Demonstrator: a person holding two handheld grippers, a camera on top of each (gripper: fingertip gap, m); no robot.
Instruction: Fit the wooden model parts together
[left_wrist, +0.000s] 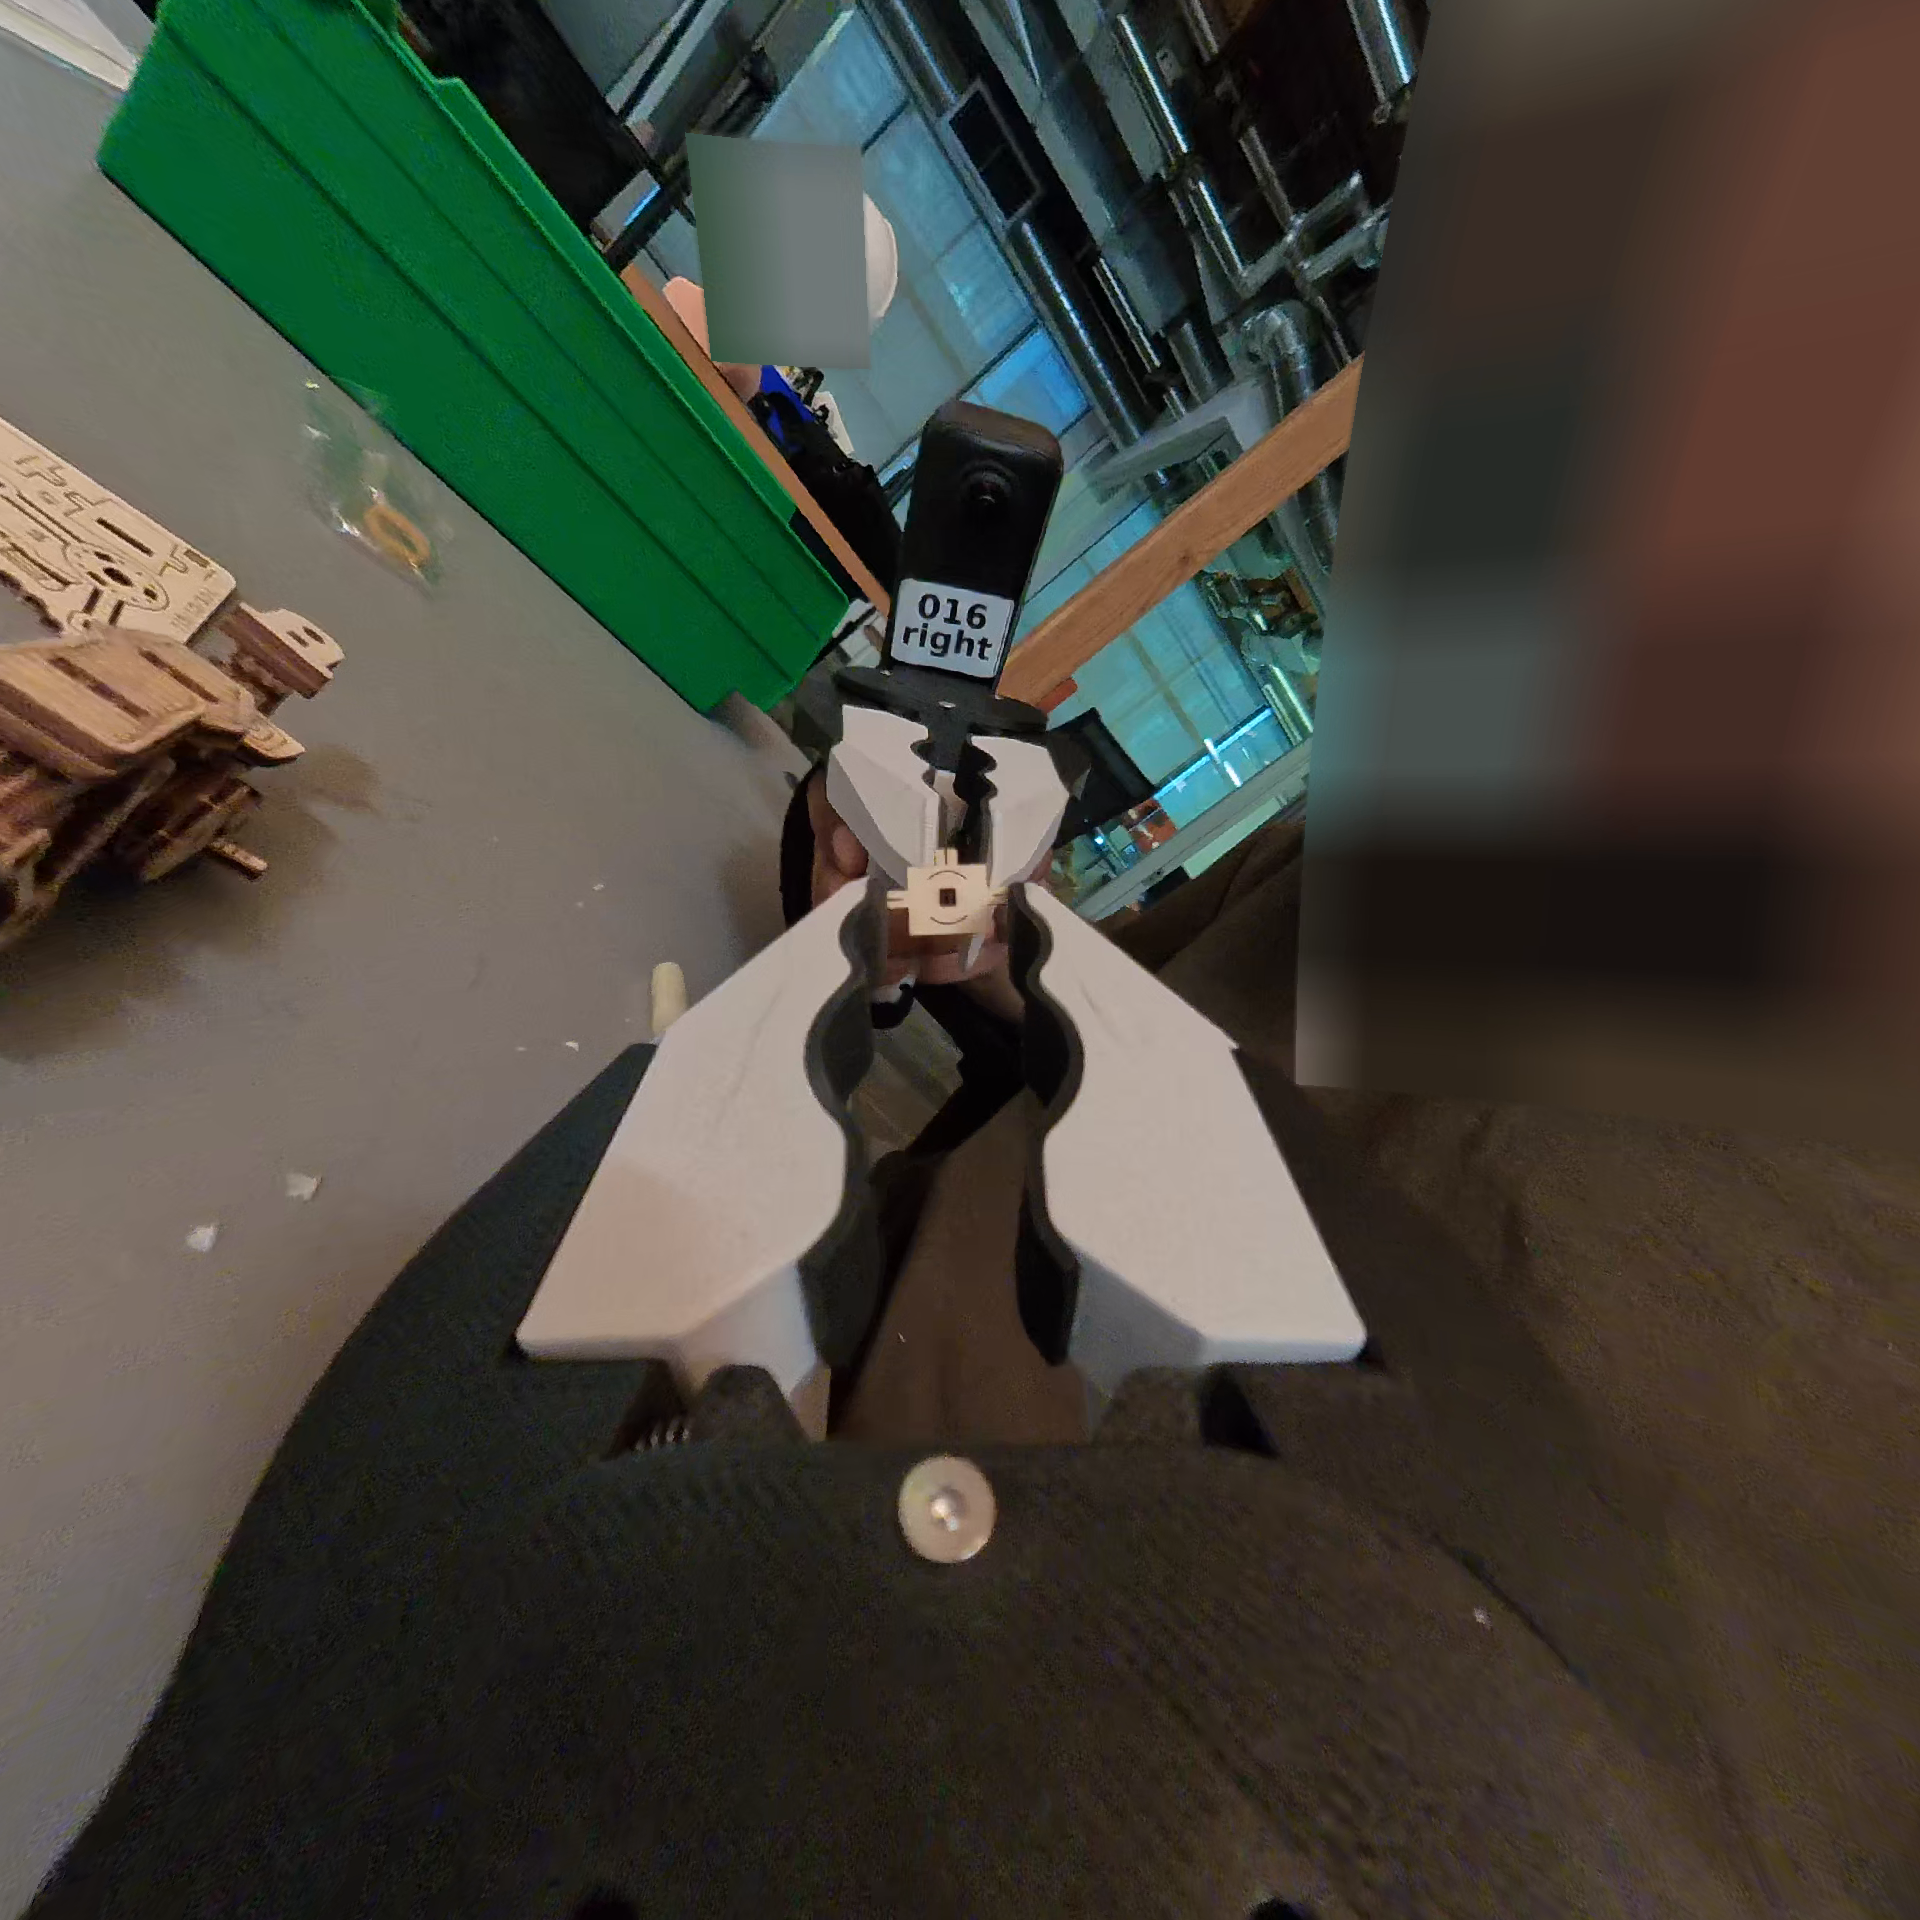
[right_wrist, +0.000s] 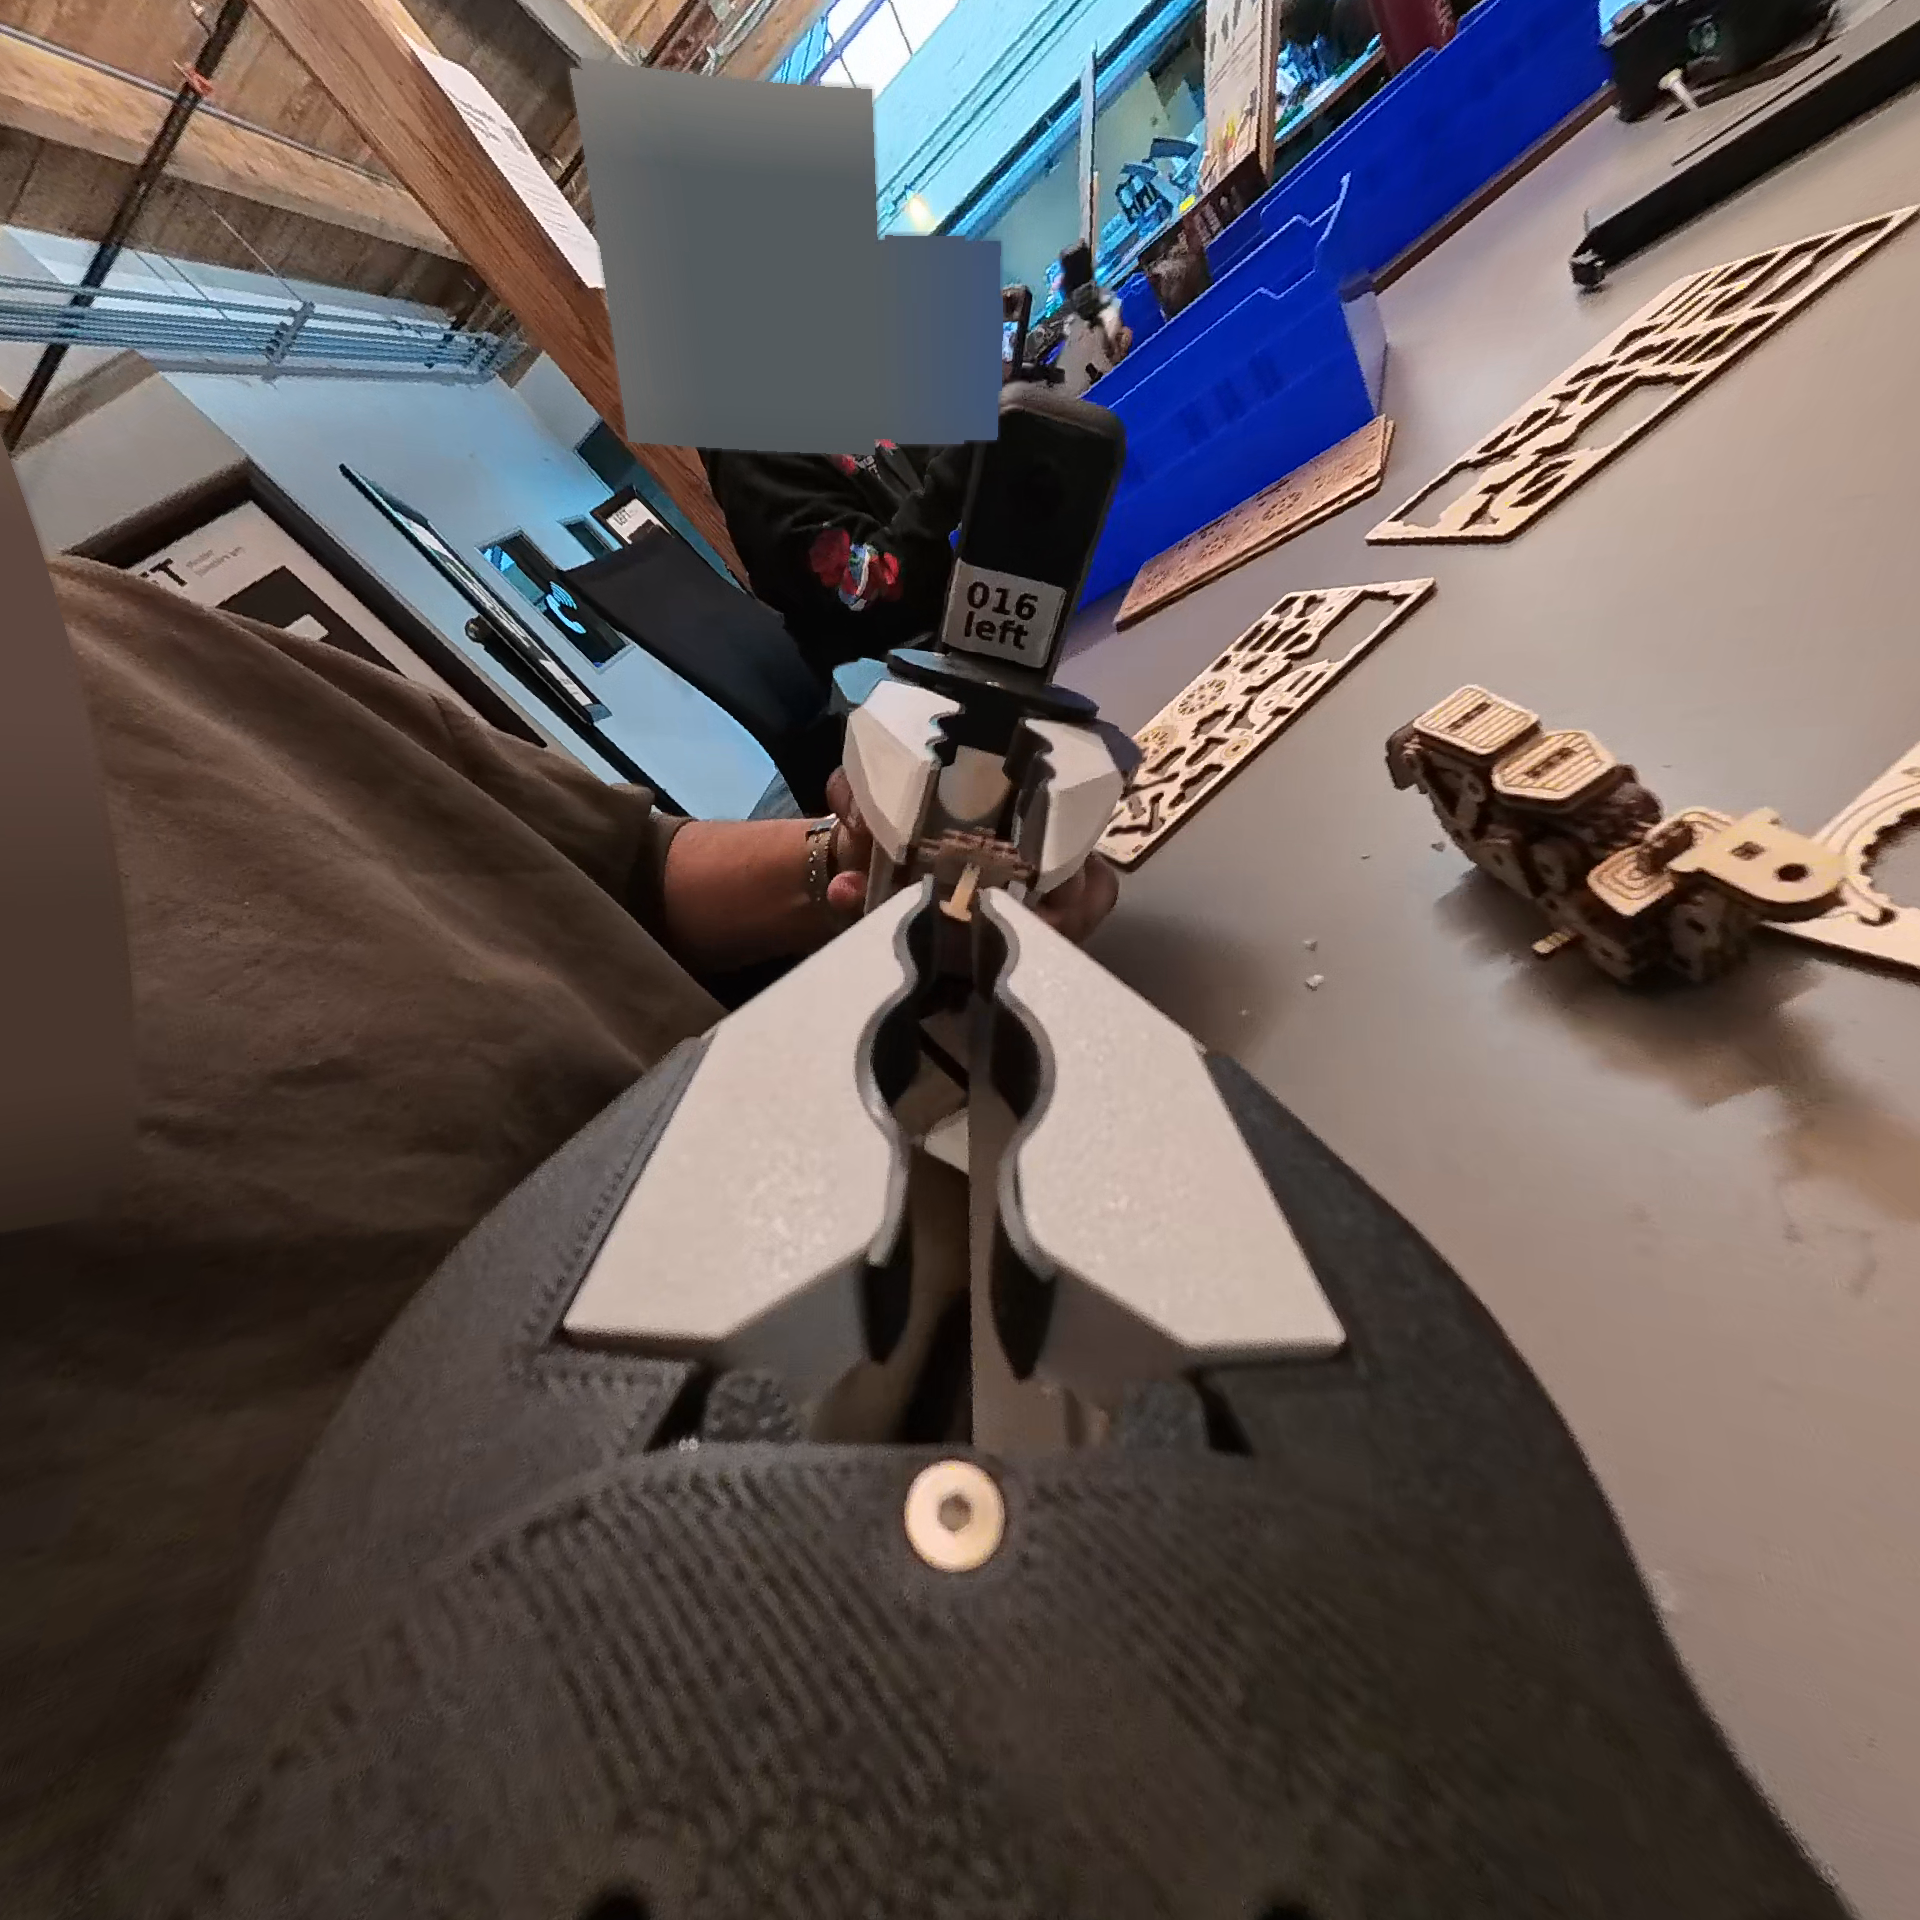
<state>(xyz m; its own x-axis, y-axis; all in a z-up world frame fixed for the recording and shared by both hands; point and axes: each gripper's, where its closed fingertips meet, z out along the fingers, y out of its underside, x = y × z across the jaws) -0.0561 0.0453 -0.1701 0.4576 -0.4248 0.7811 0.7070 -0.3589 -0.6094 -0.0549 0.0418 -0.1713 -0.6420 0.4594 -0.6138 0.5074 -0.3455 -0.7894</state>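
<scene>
Both grippers are held up above the table, tip to tip, facing each other. My left gripper (left_wrist: 943, 920) is shut on a small pale cross-shaped wooden part (left_wrist: 943, 894) with a square hole in its middle. In the right wrist view the left gripper (right_wrist: 975, 868) holds that part (right_wrist: 987, 854) edge-on. My right gripper (right_wrist: 961, 914) is shut on a thin pale wooden peg (right_wrist: 961, 899) whose end reaches the cross part. In the left wrist view the right gripper (left_wrist: 951, 831) stands just behind the cross part, and the peg itself is hidden.
A partly built wooden model (right_wrist: 1558, 831) lies on the grey table (right_wrist: 1558, 1143), also in the left wrist view (left_wrist: 125, 748). Laser-cut wooden sheets (right_wrist: 1288, 665) lie beside it. A green bin (left_wrist: 468, 343) and a blue bin (right_wrist: 1247, 343) stand at the back. A person in a brown shirt (right_wrist: 364, 883) is close. The tips of both grippers are at nearly the same place.
</scene>
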